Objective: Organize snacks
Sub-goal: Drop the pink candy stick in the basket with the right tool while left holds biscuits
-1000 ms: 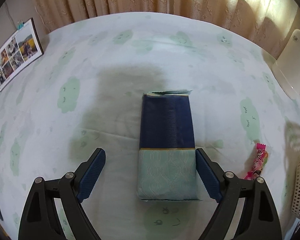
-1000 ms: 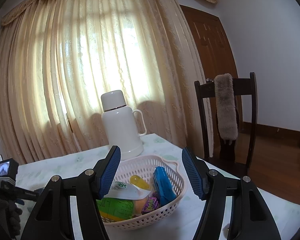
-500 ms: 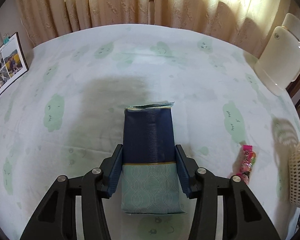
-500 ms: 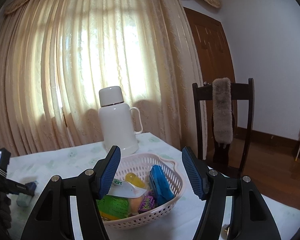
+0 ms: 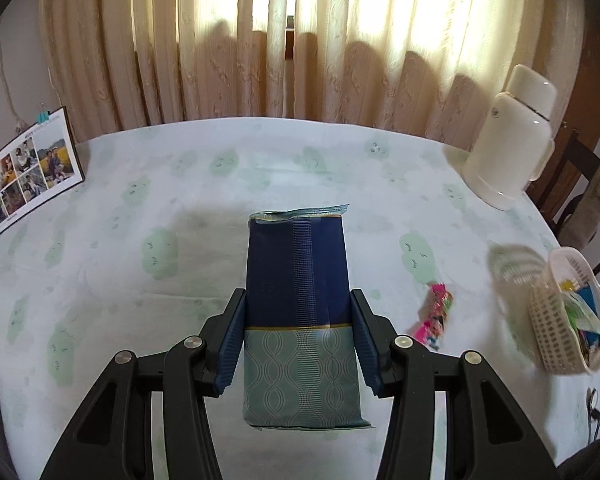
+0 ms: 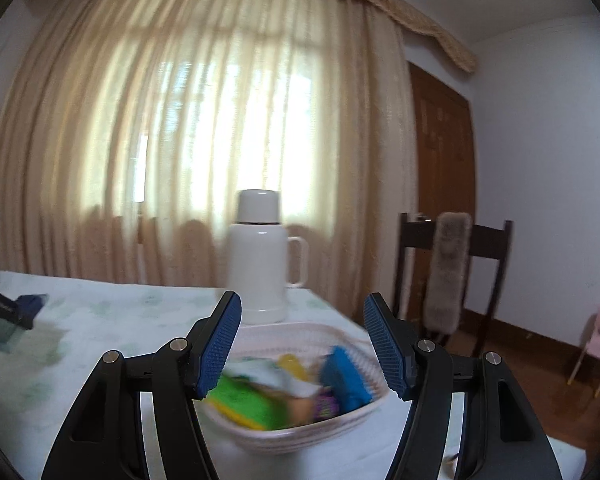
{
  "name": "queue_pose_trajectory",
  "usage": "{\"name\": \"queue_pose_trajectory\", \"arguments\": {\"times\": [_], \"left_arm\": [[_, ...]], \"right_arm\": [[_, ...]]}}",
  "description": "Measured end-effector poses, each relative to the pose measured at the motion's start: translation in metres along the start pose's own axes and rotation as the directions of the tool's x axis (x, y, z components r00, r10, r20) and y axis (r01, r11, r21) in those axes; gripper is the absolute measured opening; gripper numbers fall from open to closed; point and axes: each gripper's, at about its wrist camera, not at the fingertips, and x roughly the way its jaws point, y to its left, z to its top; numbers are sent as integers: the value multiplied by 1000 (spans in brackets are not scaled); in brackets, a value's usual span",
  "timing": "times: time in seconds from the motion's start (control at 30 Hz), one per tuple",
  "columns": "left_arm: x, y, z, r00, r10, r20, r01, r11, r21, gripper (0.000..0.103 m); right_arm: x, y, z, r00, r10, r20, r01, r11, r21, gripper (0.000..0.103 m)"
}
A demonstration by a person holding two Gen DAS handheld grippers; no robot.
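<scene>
Two grippers, left gripper point(image 5: 298, 332) tilted down clamping packet point(image 5: 300, 320)

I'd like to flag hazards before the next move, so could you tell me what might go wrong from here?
1. The left gripper is shut on the blue-and-green packet only by its side edges; the soft packet may buckle or slip.
2. The basket is already crowded with snacks, so the packet might not settle inside.
3. The pink candy lies between packet and basket; a low carry could knock it.

Backlit curtains point(image 5: 300, 40), soft table shadows, motion-blurred basket point(image 6: 300, 392), fisheye-bent edges.
</scene>
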Motion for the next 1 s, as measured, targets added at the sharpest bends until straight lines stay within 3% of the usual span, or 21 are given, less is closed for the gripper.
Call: {"name": "queue_pose_trajectory", "arguments": {"times": [0.13,0.23,0.3,0.33,0.4,0.47,0.5,0.57,0.7,1.0], "left_arm": [[-15,4,-8,1000,-12,26,12,1000,7,46],[-25,8,-15,999,-16,45,16,1000,13,46],[-29,9,-21,999,-19,50,18,1000,16,46],[-30,10,-22,999,-21,48,20,1000,18,46],[-30,10,-25,999,-34,39,33,999,23,46],[-32,12,-27,998,-43,38,42,999,23,46],[-33,14,-28,998,-46,39,45,999,22,46],[-34,17,-29,998,-49,39,49,999,15,46],[-35,21,-29,998,-48,35,48,999,-3,46],[-37,20,-31,998,-64,23,64,998,-6,46]], "right_arm": [[2,29,3,990,129,-62,-130,991,-20,69],[13,50,5,959,238,-152,-243,970,-13,69],[30,65,3,909,329,-256,-336,942,19,69],[40,73,1,871,376,-317,-379,924,54,69],[64,91,-9,763,462,-452,-454,881,133,68],[80,104,-19,701,494,-515,-477,861,176,67],[84,110,-22,686,499,-530,-485,856,179,67],[97,123,-25,665,499,-555,-494,852,174,67],[126,140,-35,604,510,-612,-489,844,220,62],[162,165,-60,575,444,-687,-444,875,194,41]]}}
